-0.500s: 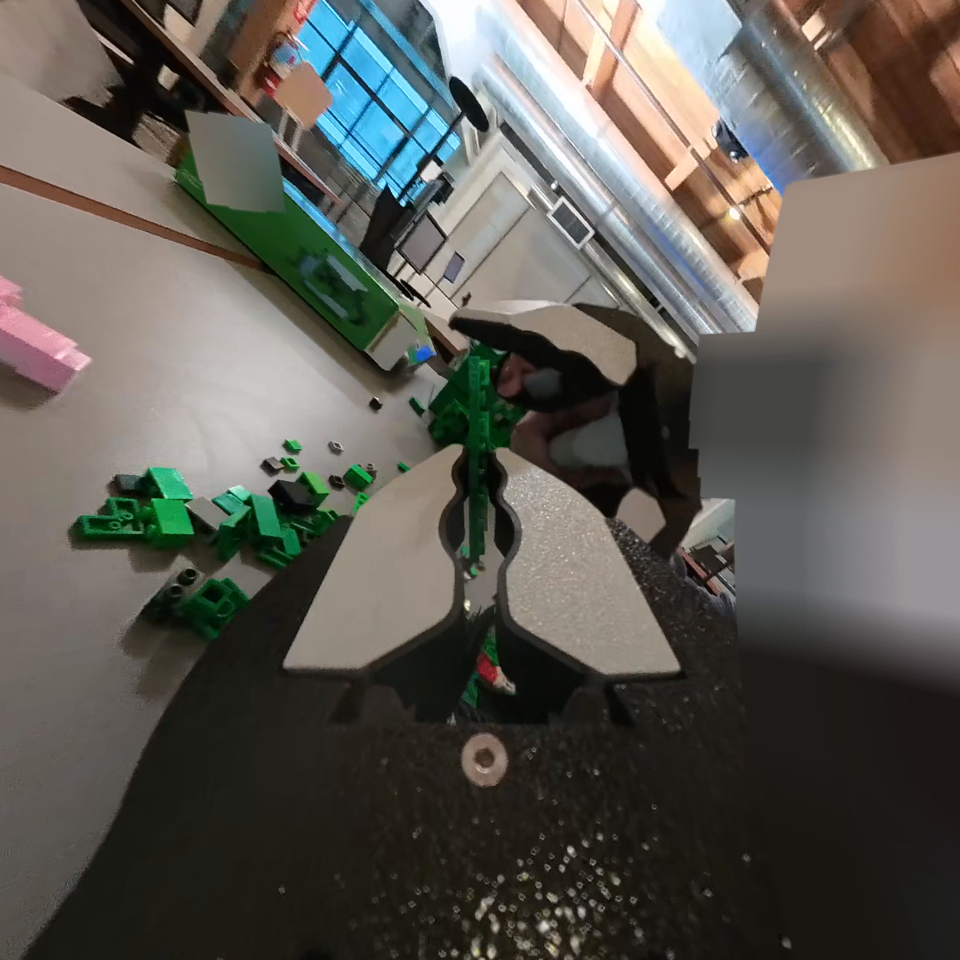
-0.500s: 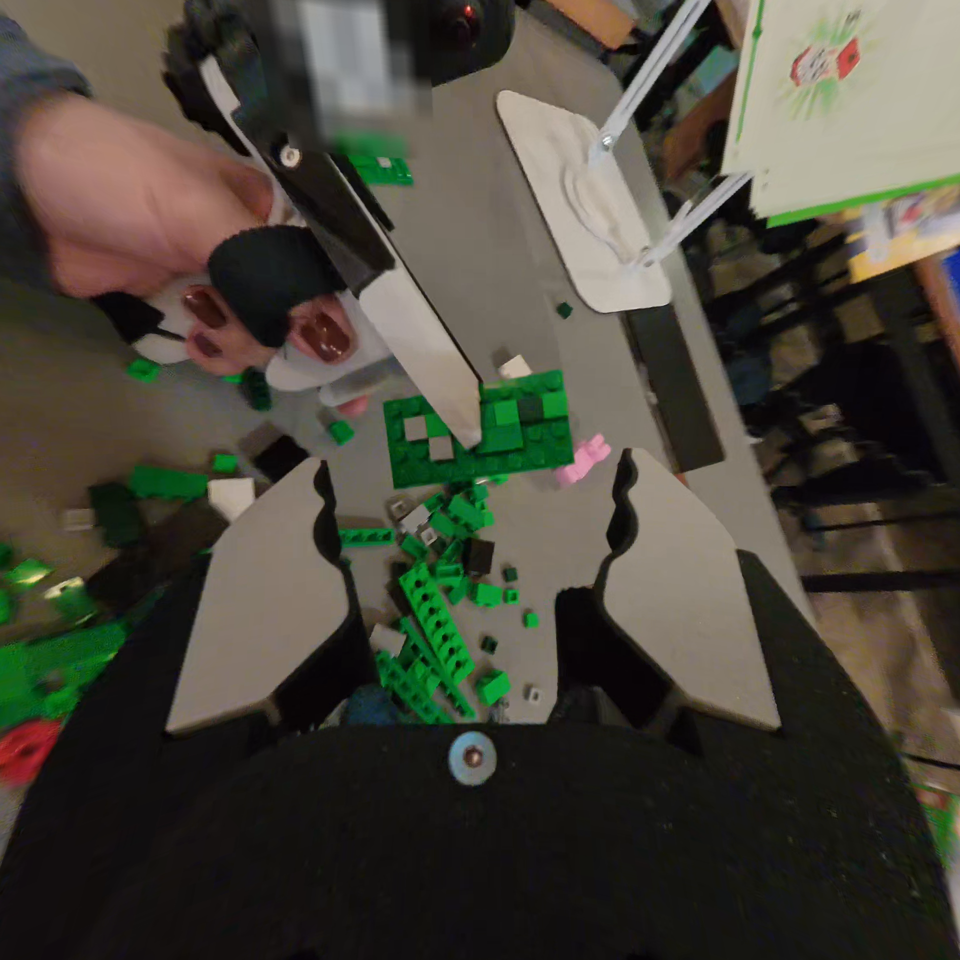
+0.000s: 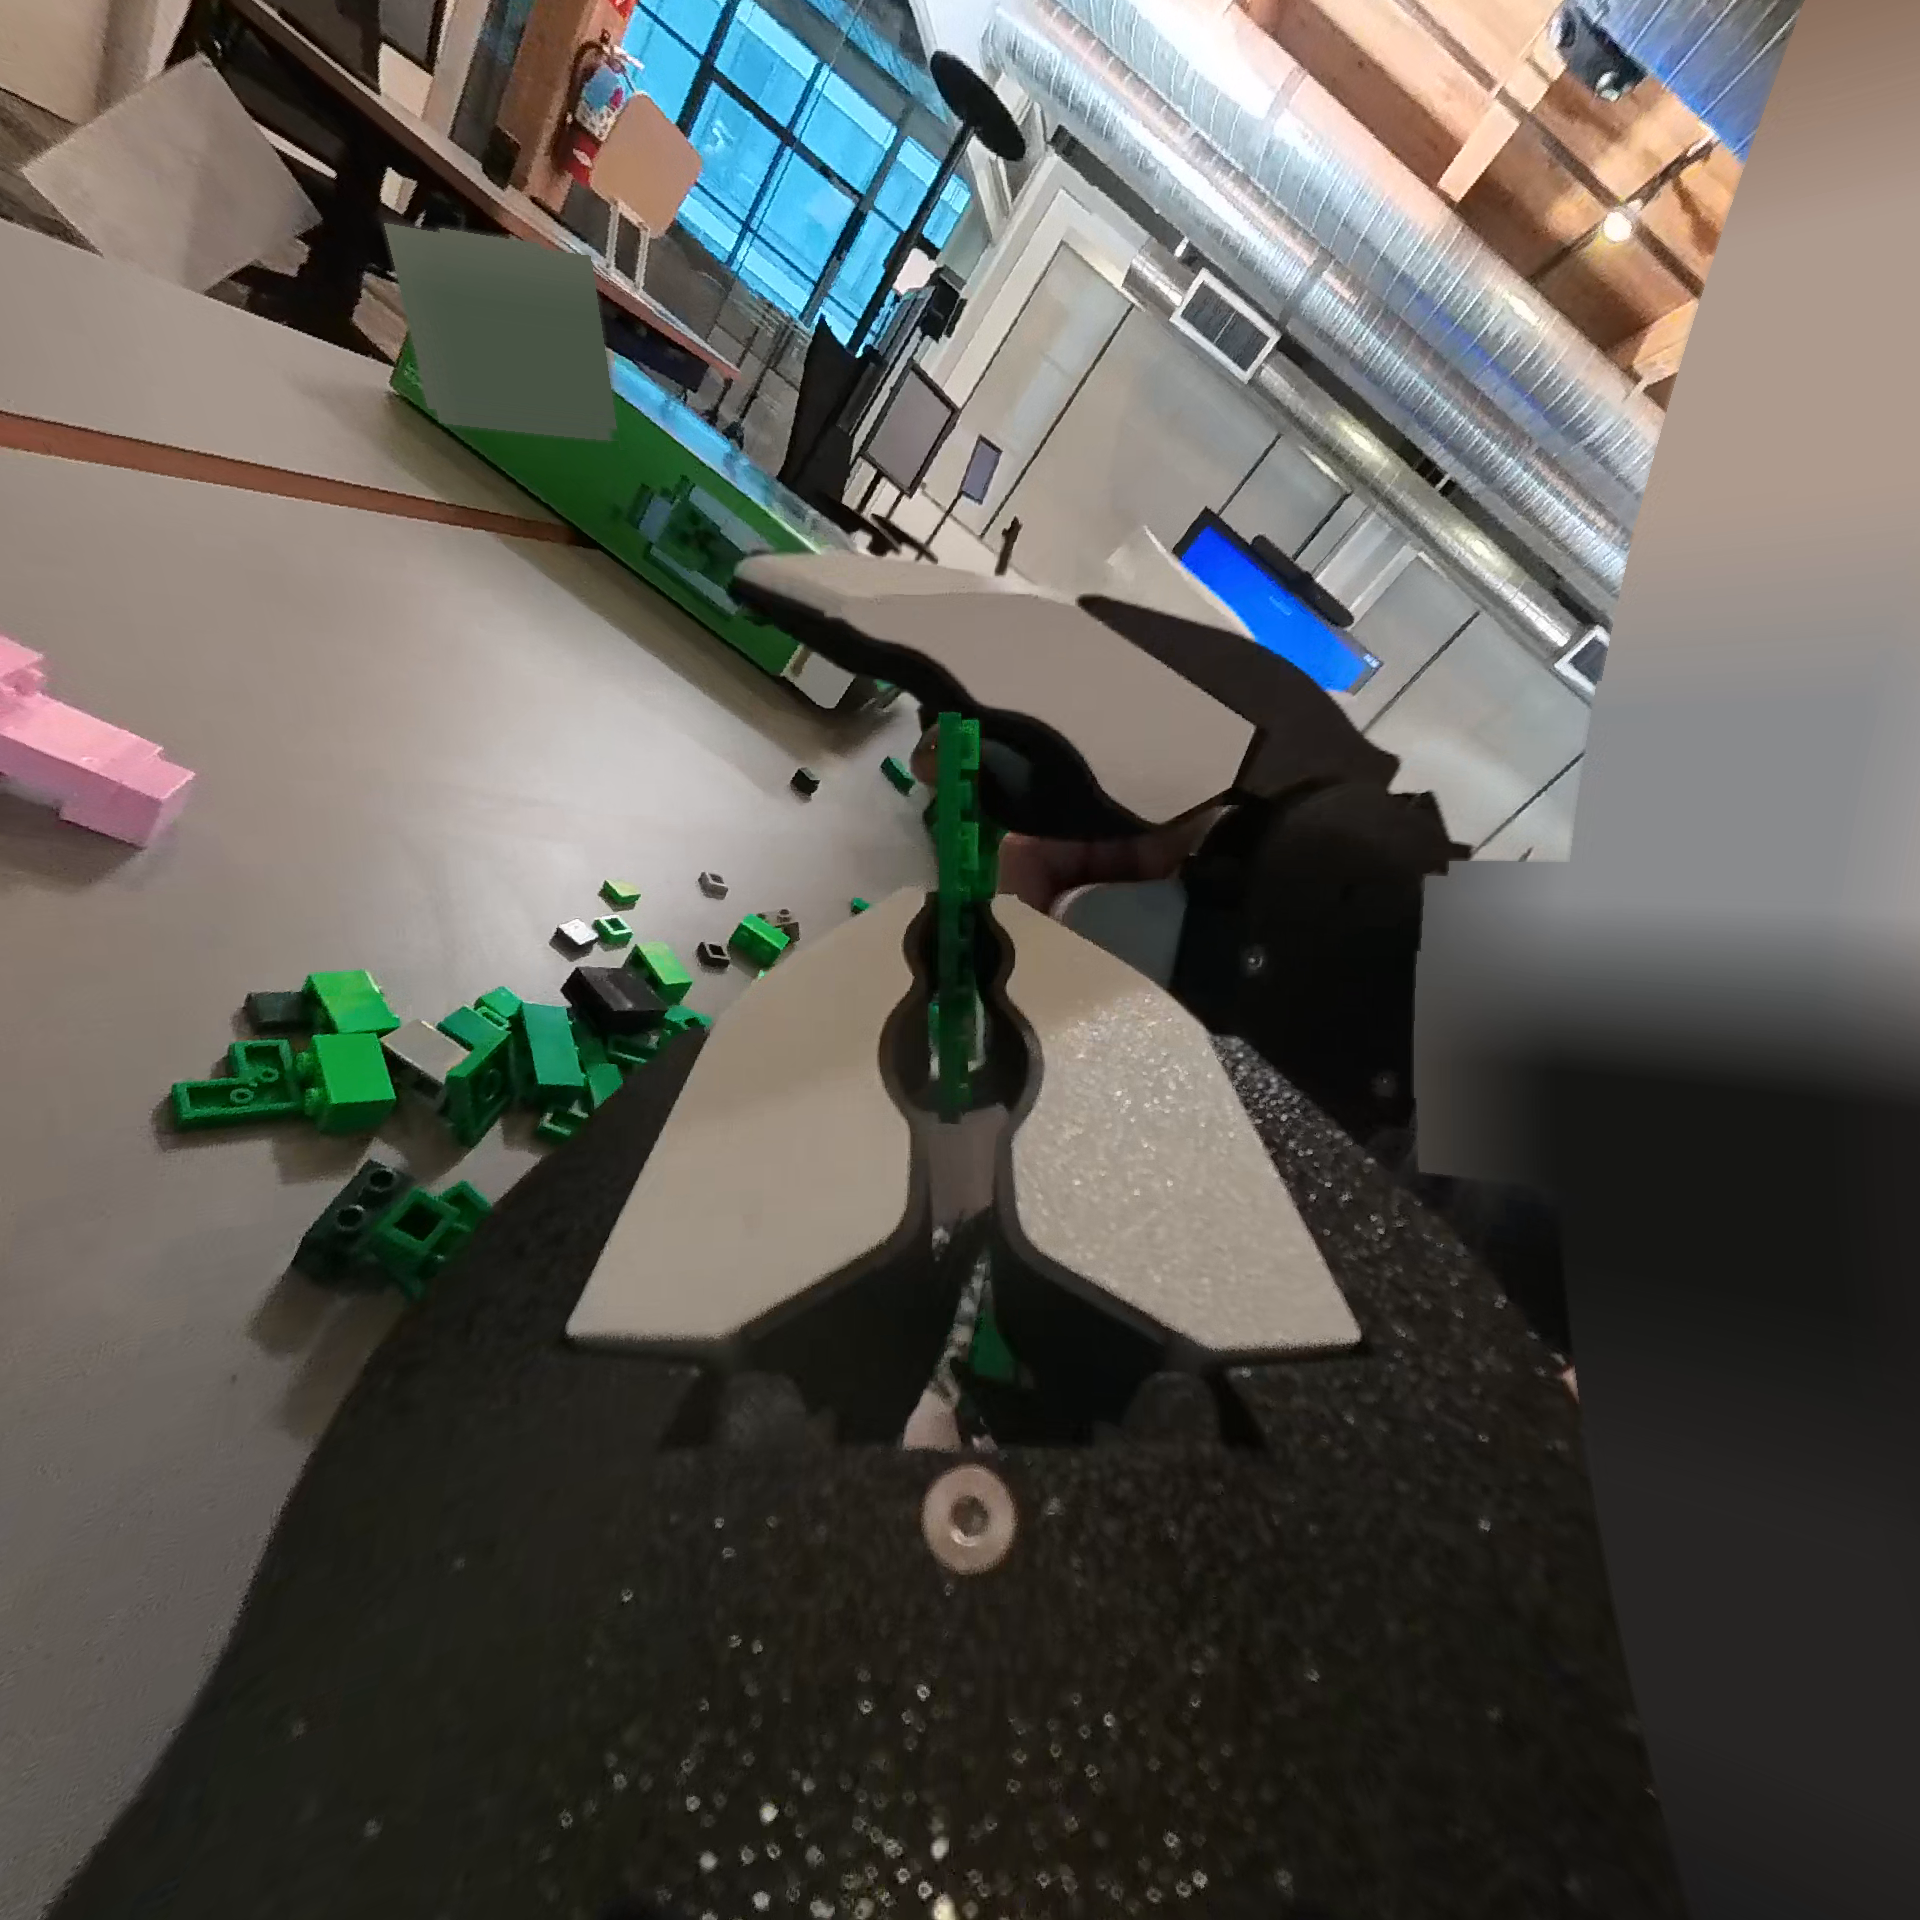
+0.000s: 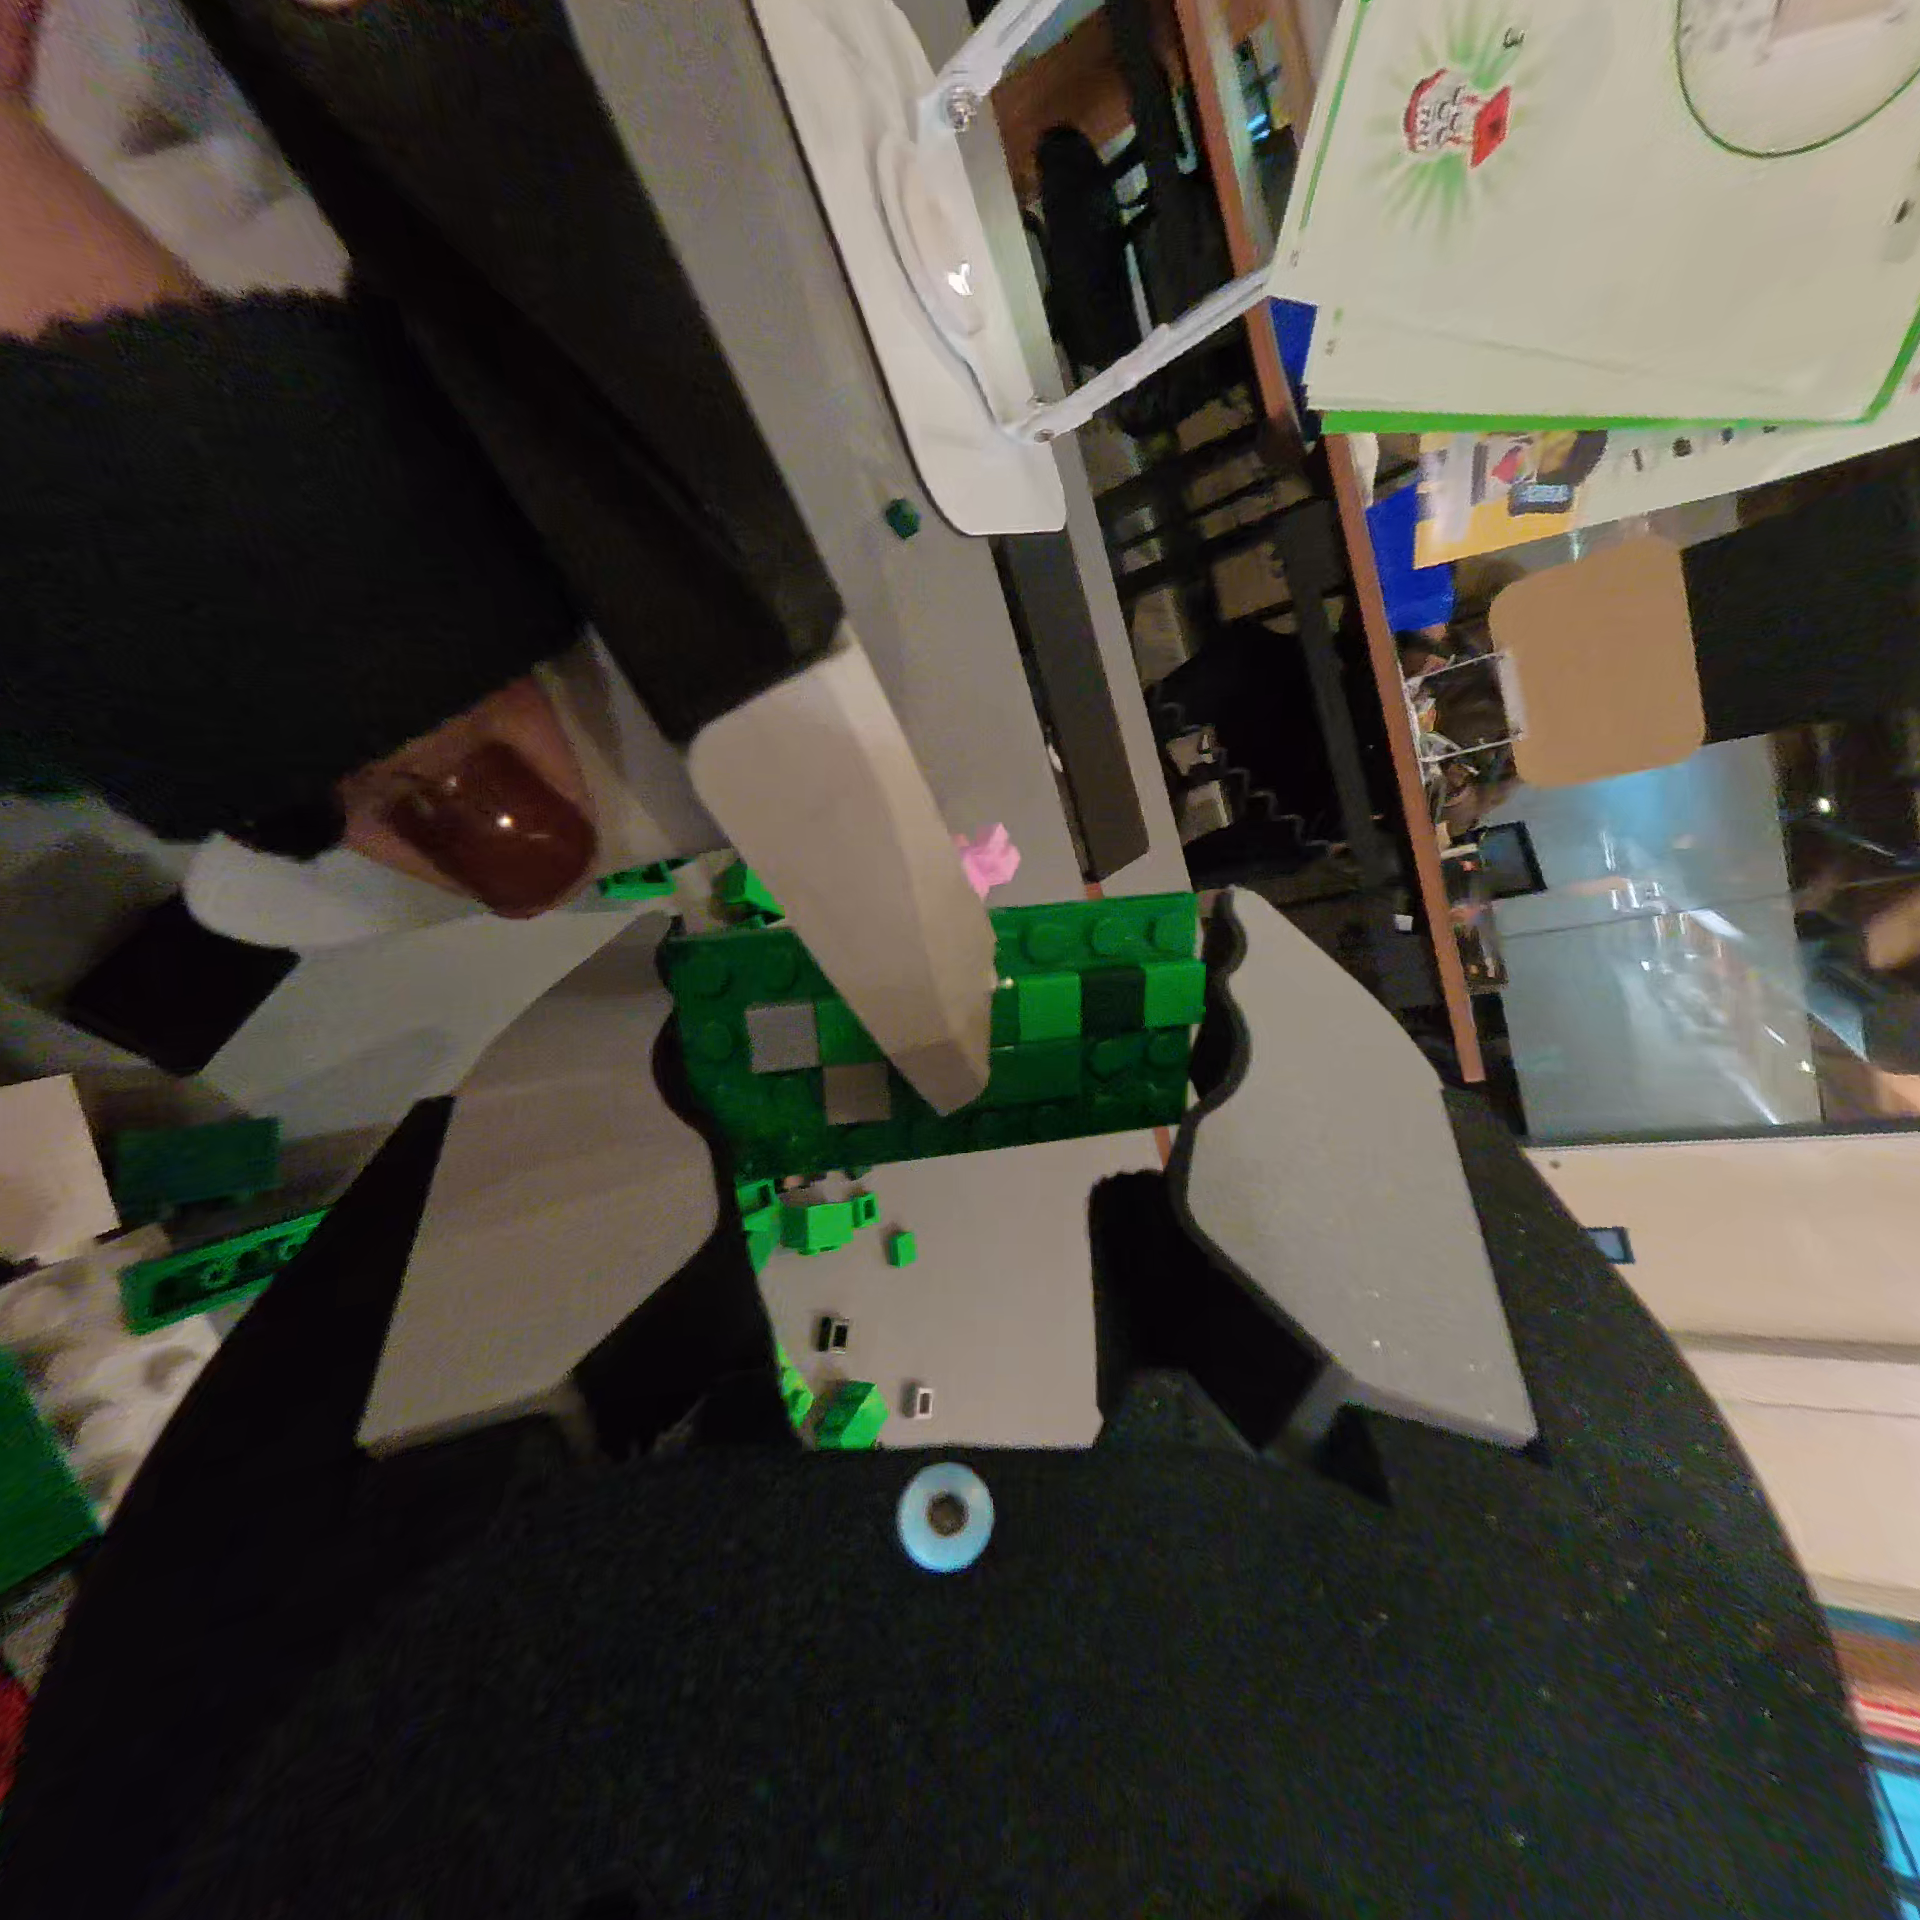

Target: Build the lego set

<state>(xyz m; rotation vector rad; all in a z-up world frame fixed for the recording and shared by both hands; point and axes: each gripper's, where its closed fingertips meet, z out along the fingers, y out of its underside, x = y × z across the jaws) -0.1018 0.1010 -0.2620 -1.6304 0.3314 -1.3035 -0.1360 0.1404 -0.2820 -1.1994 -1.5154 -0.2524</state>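
— Two grippers meet at one green plate point(image 4: 1091, 1023). What holds it?

— The left gripper point(image 3: 958, 940) pinches the plate on its thin edge, up off the grey table point(image 3: 312, 665).

— And the right gripper point(image 4: 940, 1023)?

— Its fingers stand wide, one at each end of the plate; whether they touch it is hard to tell.

— Any spare bricks?

— Loose green bricks point(image 3: 416, 1070) lie on the left.

Bright daylit windows point(image 3: 790, 197) in the left wrist view; right wrist view dimmer, edges warped, near things blurred.
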